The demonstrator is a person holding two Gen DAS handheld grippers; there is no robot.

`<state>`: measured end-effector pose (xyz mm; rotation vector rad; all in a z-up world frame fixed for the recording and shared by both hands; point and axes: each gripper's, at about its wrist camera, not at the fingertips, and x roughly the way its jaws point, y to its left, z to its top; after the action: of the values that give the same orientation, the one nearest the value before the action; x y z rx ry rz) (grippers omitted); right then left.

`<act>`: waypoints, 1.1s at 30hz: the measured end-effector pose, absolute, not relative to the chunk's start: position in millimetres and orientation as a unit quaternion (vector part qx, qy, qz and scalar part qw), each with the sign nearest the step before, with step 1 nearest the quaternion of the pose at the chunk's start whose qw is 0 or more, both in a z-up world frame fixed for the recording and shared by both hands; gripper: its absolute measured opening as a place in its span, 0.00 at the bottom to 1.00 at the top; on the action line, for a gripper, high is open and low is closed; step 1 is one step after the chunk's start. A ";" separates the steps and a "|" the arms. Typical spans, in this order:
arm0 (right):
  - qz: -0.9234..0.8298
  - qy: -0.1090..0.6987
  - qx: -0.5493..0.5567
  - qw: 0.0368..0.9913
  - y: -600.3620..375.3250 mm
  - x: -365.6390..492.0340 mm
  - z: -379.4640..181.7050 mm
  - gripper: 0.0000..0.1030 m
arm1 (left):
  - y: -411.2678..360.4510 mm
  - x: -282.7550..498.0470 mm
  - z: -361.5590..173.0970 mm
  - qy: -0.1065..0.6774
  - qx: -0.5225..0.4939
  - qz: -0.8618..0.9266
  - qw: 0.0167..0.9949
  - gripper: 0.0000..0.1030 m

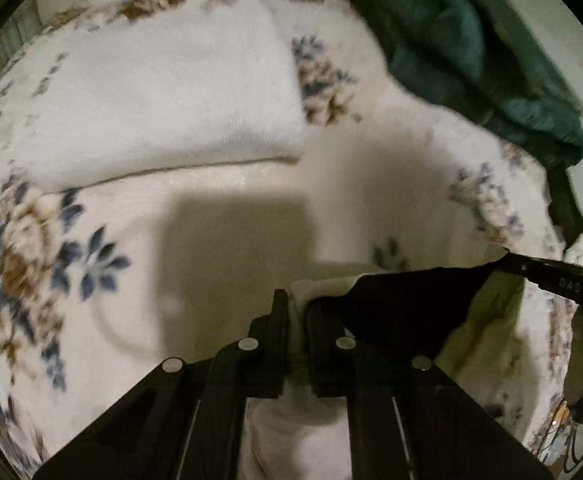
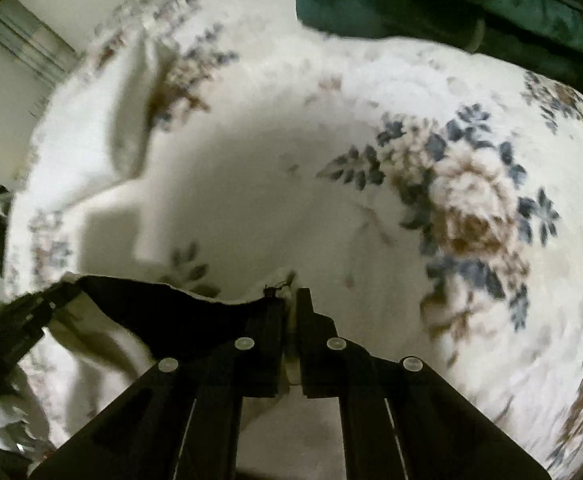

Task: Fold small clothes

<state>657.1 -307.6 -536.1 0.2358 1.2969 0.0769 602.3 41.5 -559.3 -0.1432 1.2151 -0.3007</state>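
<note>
A small garment with a black edge [image 1: 407, 304] and pale cream lining [image 1: 487, 320] hangs stretched between my two grippers above a flowered bedspread [image 1: 103, 248]. My left gripper [image 1: 297, 308] is shut on one corner of it. My right gripper [image 2: 290, 308] is shut on the other corner, and the black edge [image 2: 163, 300] runs left from it toward the left gripper [image 2: 23, 316]. The right gripper also shows at the right edge of the left wrist view [image 1: 563, 280]. A folded white cloth [image 1: 163, 112] lies flat on the bedspread farther back.
A dark green blanket [image 1: 471, 40] is heaped at the back right of the bed; it also shows in the right wrist view [image 2: 431, 4]. The bedspread [image 2: 471, 208] covers the whole surface. A wall and window blinds [image 2: 23, 48] stand beyond the bed's left side.
</note>
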 end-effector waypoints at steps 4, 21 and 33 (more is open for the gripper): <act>0.052 0.582 0.128 0.801 -304.7 601.5 -497.5 0.06 | 59.9 545.6 -519.5 0.541 -0.115 -0.135 0.822 0.06; 0.095 0.706 0.161 0.683 -318.0 357.6 -563.0 0.42 | 107.8 334.7 -574.4 0.610 -0.282 -0.074 0.736 0.36; 0.041 0.645 0.398 0.651 -371.7 351.5 -580.4 0.49 | 104.5 391.7 -587.6 0.589 -0.322 -0.058 0.739 0.35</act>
<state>351.5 -371.7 -580.4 0.9042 1.4638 0.0940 391.7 104.5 -587.6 -0.7063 1.2924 -0.1277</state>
